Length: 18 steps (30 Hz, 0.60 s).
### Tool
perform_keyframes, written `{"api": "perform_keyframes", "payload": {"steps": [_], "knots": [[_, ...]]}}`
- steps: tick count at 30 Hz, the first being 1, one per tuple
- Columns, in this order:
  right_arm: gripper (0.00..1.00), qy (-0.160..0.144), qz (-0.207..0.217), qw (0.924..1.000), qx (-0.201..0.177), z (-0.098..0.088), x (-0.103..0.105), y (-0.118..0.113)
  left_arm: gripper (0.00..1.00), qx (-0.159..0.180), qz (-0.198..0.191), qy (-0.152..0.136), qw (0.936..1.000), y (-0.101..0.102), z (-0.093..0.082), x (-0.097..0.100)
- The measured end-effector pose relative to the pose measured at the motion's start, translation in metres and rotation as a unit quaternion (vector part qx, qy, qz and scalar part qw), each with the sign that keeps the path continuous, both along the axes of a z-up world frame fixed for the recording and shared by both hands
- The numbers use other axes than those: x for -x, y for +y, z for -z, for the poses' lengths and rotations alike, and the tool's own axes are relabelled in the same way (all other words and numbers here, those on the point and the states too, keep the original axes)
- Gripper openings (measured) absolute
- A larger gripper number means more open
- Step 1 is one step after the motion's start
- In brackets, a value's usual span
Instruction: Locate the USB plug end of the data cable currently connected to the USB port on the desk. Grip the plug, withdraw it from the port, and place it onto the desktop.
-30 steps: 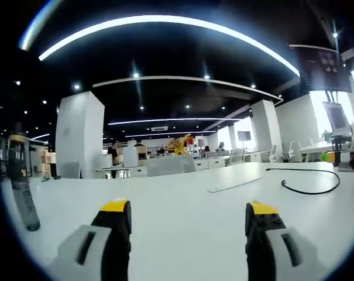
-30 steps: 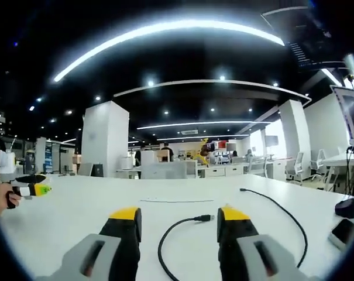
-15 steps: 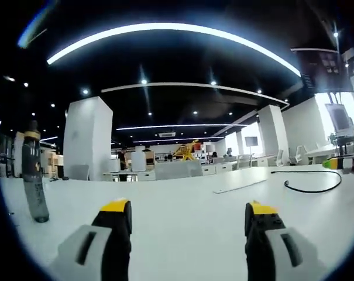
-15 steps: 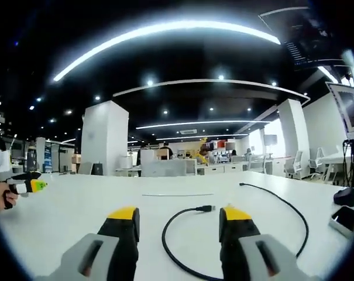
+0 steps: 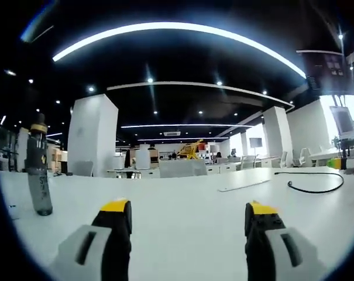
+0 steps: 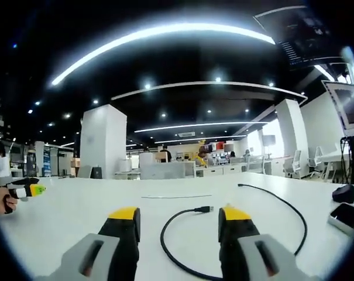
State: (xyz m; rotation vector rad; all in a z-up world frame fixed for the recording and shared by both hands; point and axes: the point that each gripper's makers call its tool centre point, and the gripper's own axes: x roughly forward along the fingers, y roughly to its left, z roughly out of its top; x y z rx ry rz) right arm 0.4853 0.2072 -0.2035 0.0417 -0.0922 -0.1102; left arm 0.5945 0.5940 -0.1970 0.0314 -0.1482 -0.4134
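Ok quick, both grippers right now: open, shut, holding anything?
Left gripper: open, holding nothing, over bare desk.
Right gripper: open, holding nothing; the USB plug lies loose on the desk between its jaws.

Black data cable on a white desk; both claws grey with yellow-tipped black jaws.

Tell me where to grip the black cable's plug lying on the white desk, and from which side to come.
Grip the plug across its short body, just behind the metal tip. It lies flat, free on the desk, tip pointing right in the right gripper view. The right gripper, jaws open, sits just short of it: come straight forward and close across its sides.
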Motion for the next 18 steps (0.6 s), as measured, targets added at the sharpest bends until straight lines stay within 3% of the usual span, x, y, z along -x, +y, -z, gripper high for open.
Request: {"api": "perform_keyframes", "payload": {"steps": [18], "knots": [[0.54, -0.004, 0.000, 1.0000, -0.002, 0.002, 0.005, 0.002, 0.79, -0.015, 0.008, 0.014, 0.9998, -0.002, 0.011, 0.002]]}}
